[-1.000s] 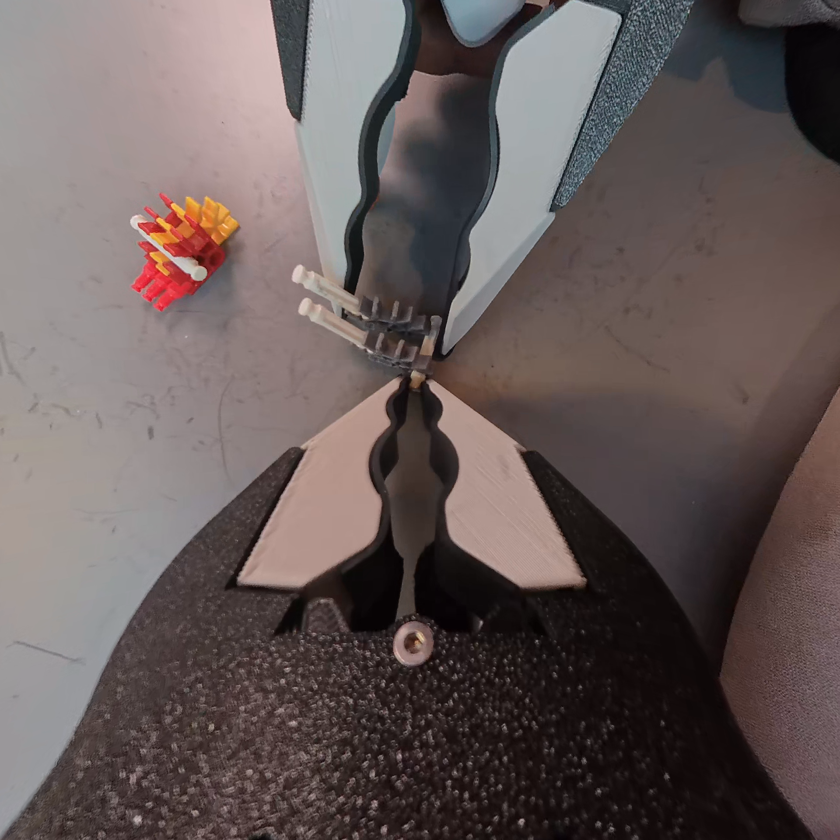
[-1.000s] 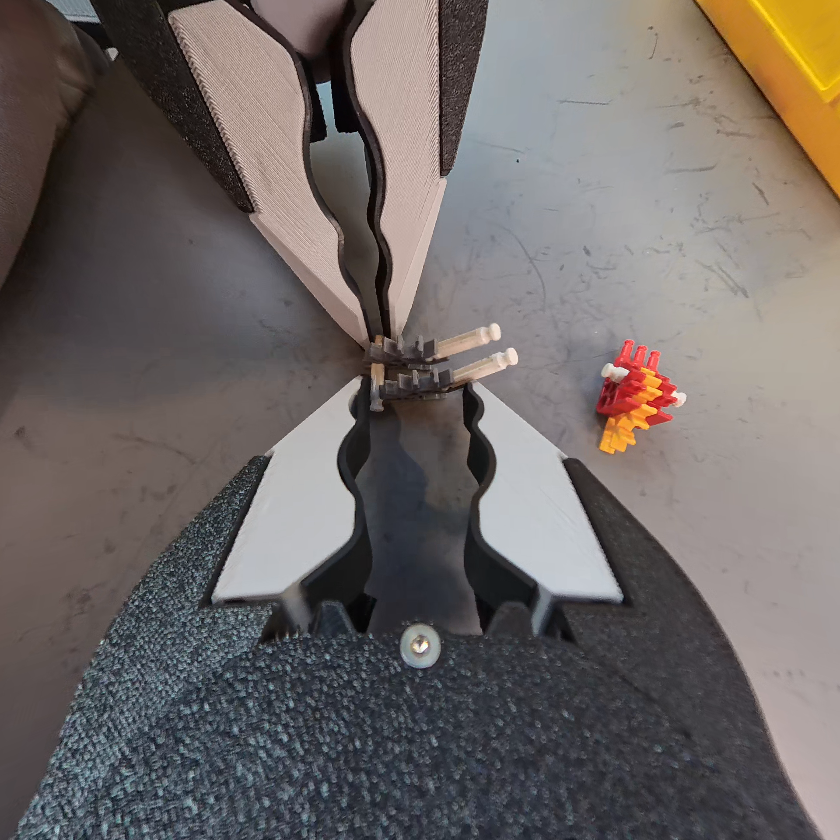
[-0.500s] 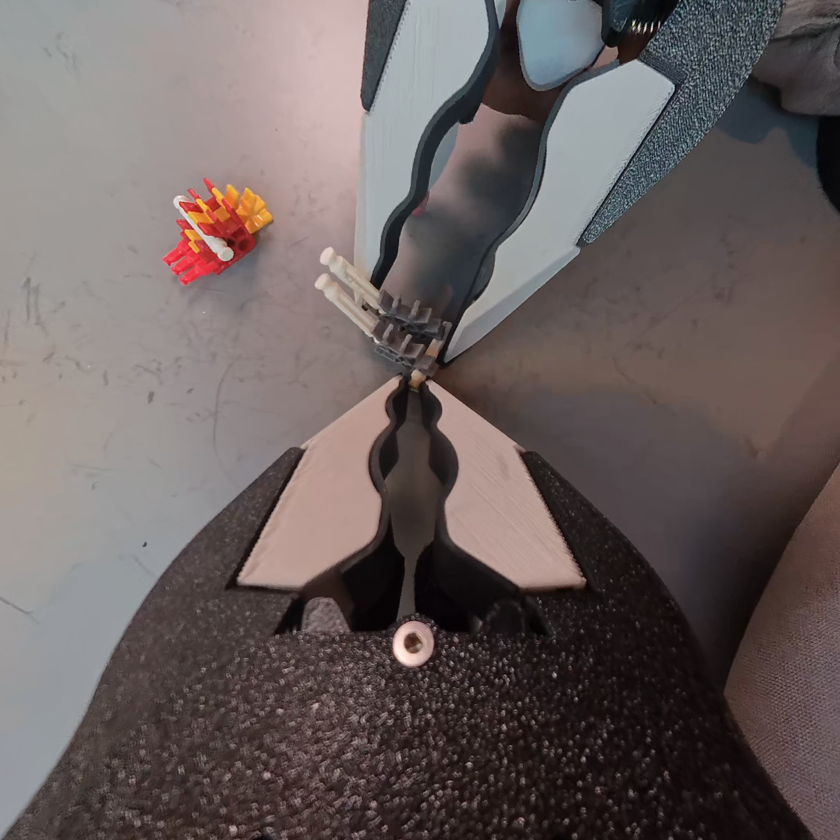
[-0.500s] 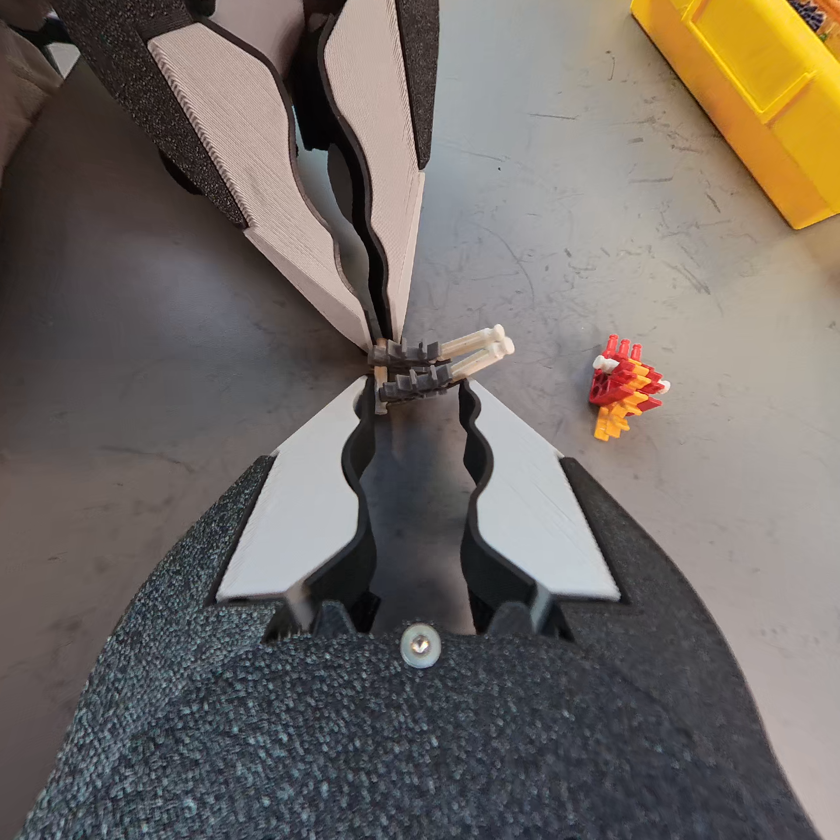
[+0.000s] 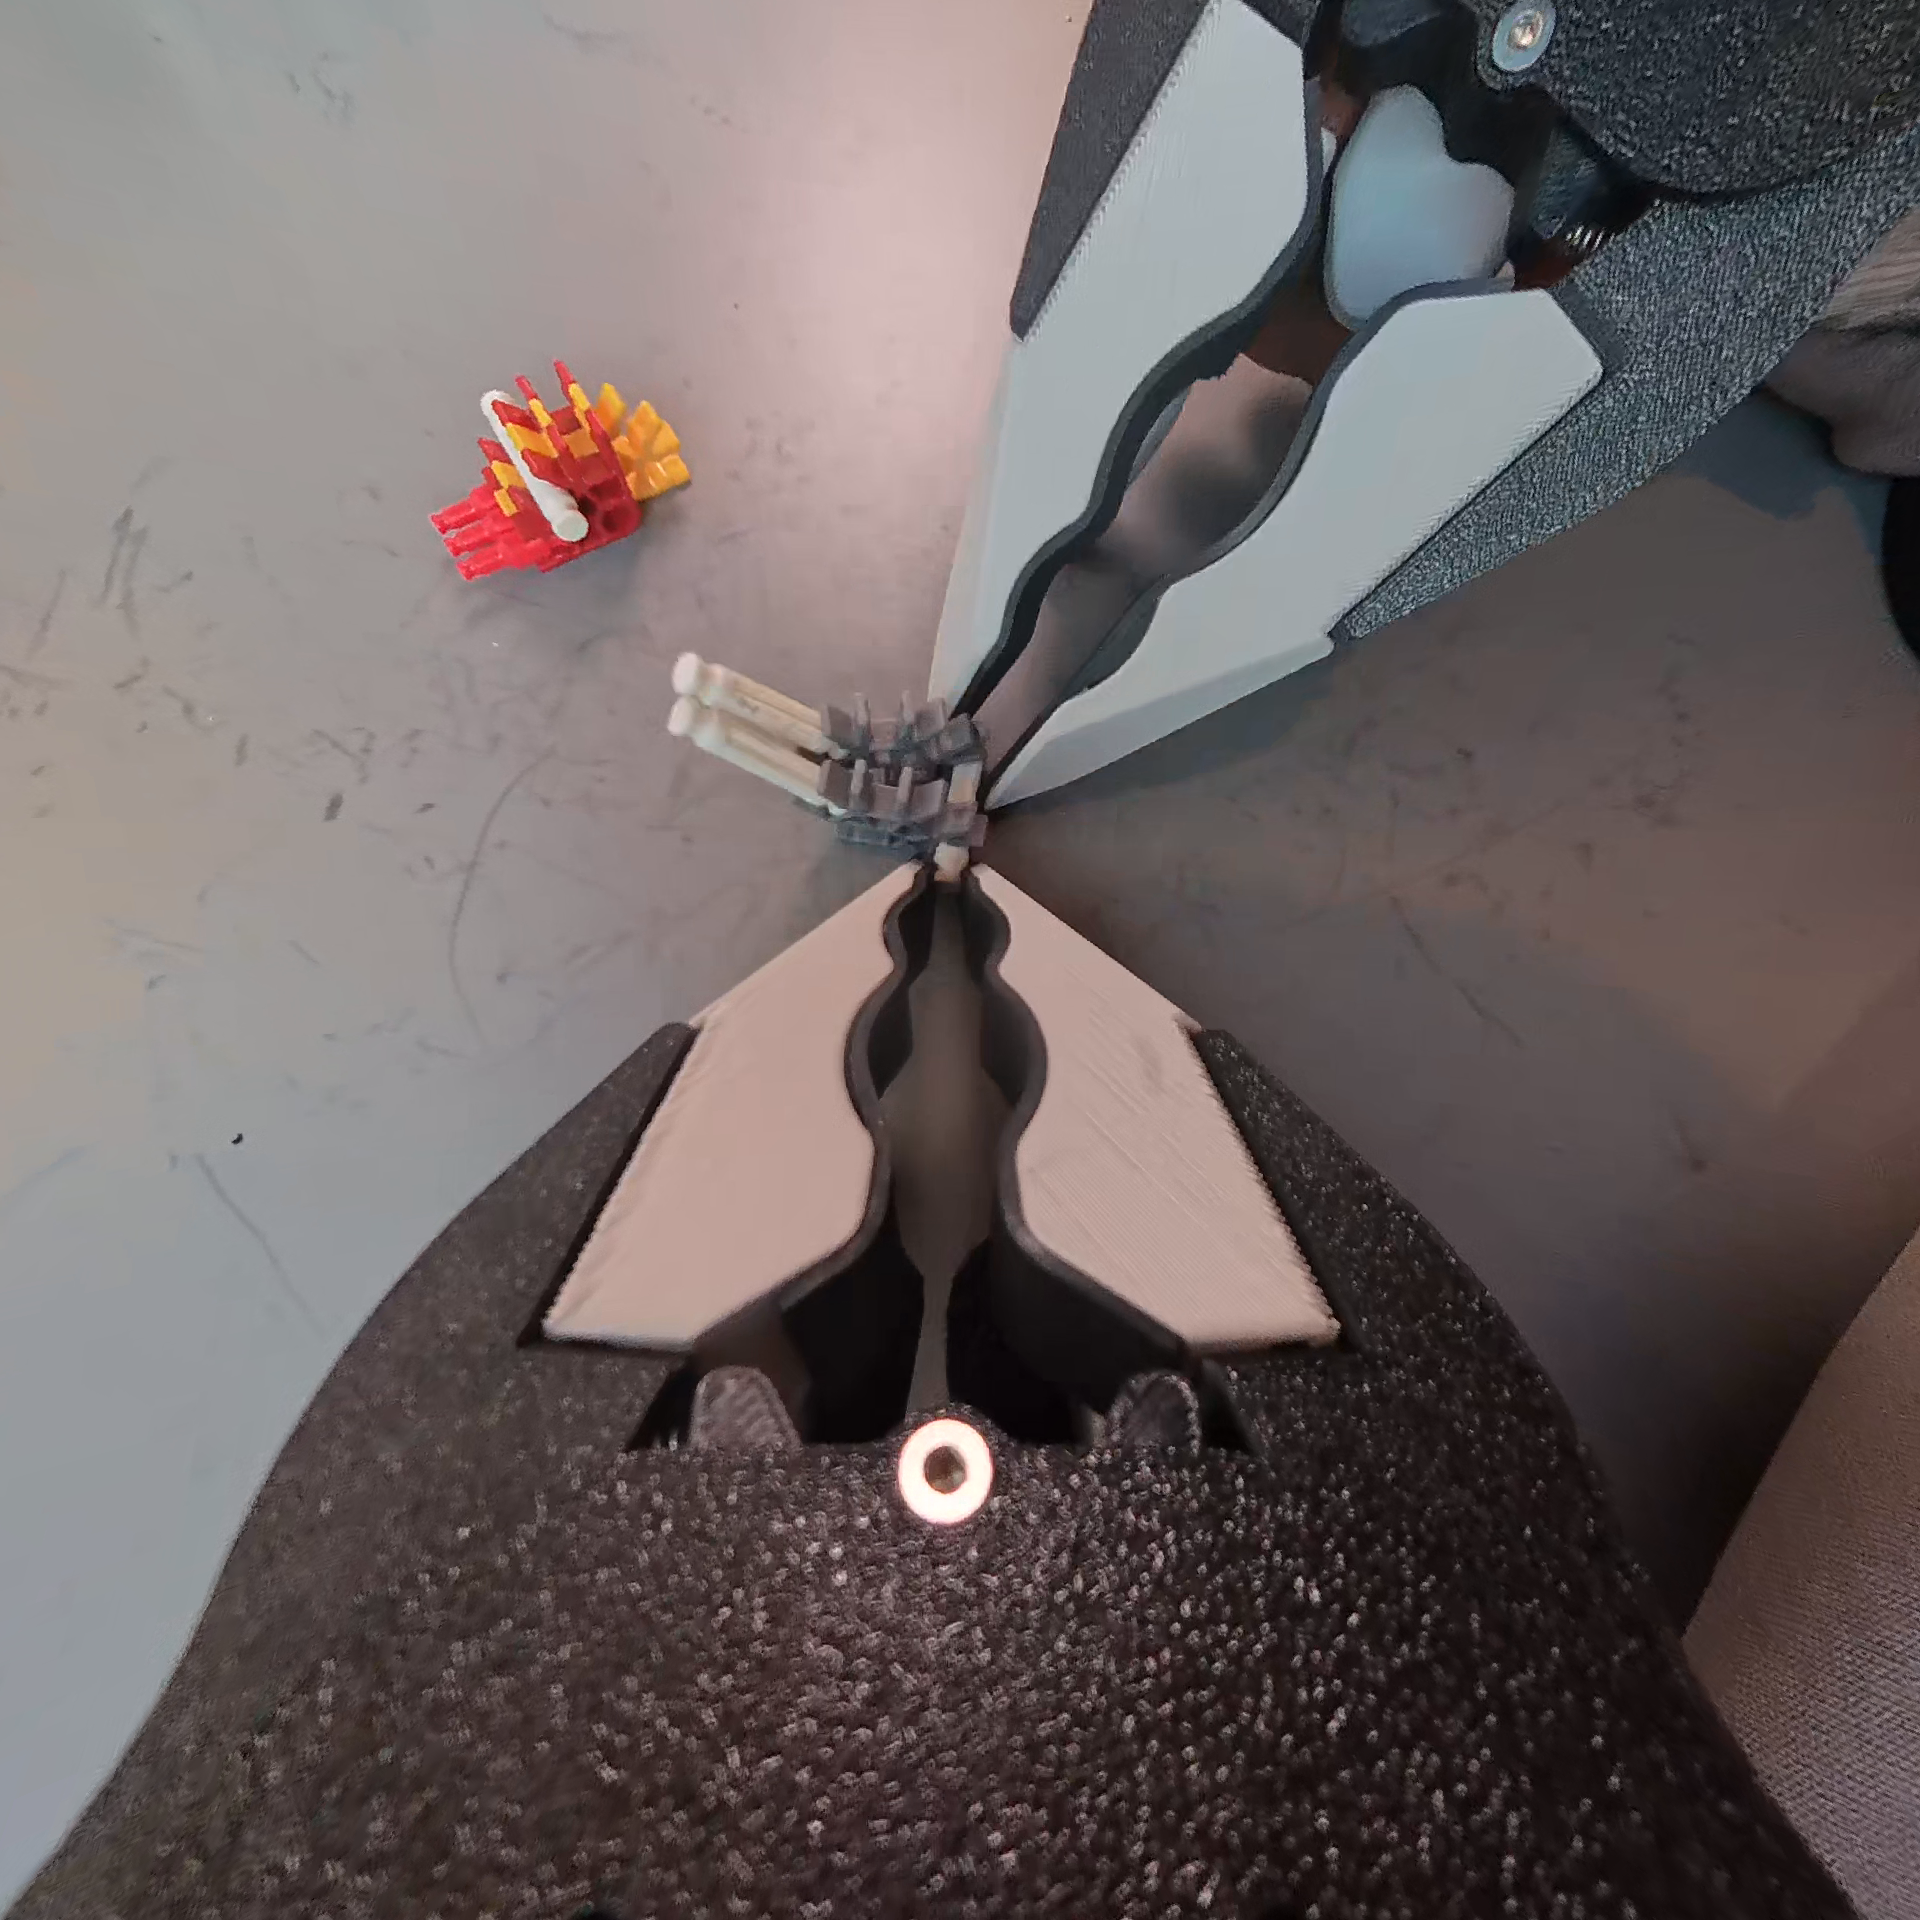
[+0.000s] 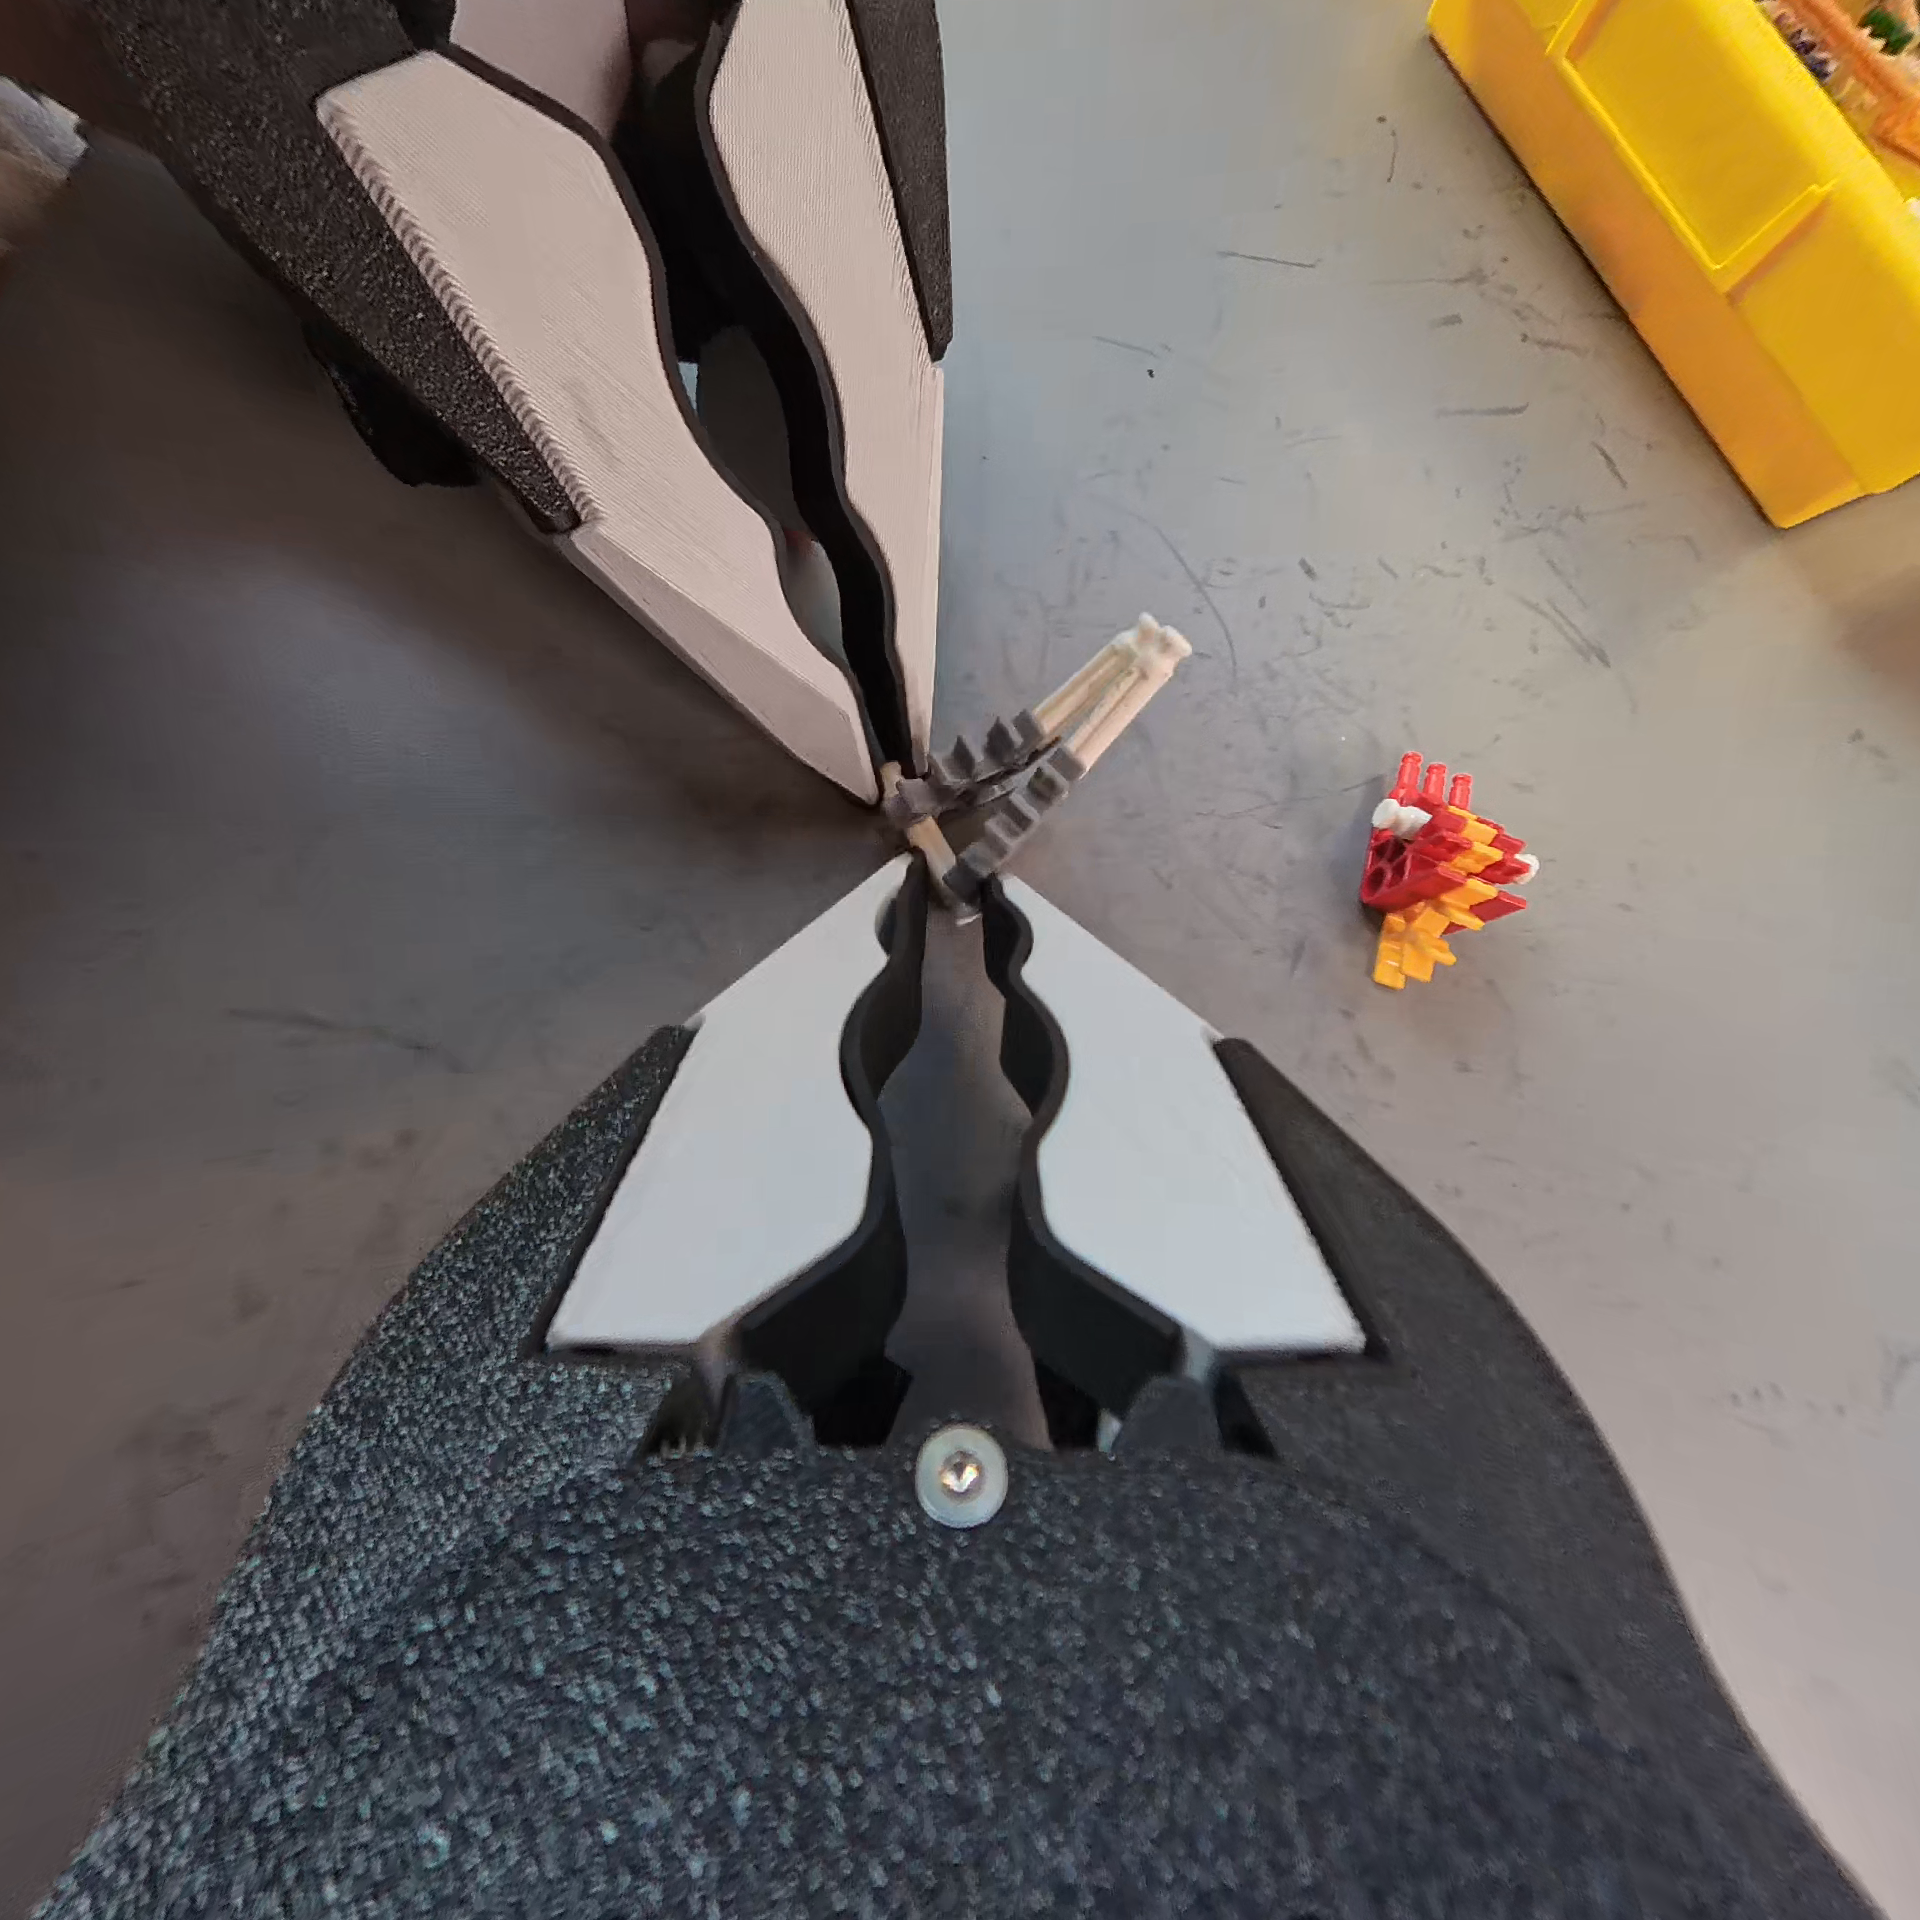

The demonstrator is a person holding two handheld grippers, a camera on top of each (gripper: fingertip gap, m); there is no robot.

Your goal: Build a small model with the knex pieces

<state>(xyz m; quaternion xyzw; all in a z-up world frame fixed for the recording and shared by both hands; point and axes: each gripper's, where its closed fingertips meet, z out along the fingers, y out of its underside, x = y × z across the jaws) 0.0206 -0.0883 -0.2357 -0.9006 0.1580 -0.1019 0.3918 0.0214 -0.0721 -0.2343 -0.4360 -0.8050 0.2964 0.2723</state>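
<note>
A scuffed grey counter (image 5: 312, 935), crossed by fine dark scratches, carries a small red and orange cluster of toothed plastic pieces (image 5: 561, 478) with a white pin through it, lying alone and well apart from a grey toothed assembly with two white rods (image 5: 831, 753). In the right wrist view the same red and orange cluster (image 6: 1444, 873) lies on open counter, and a yellow plastic bin (image 6: 1704, 229) stands at the far right corner
</note>
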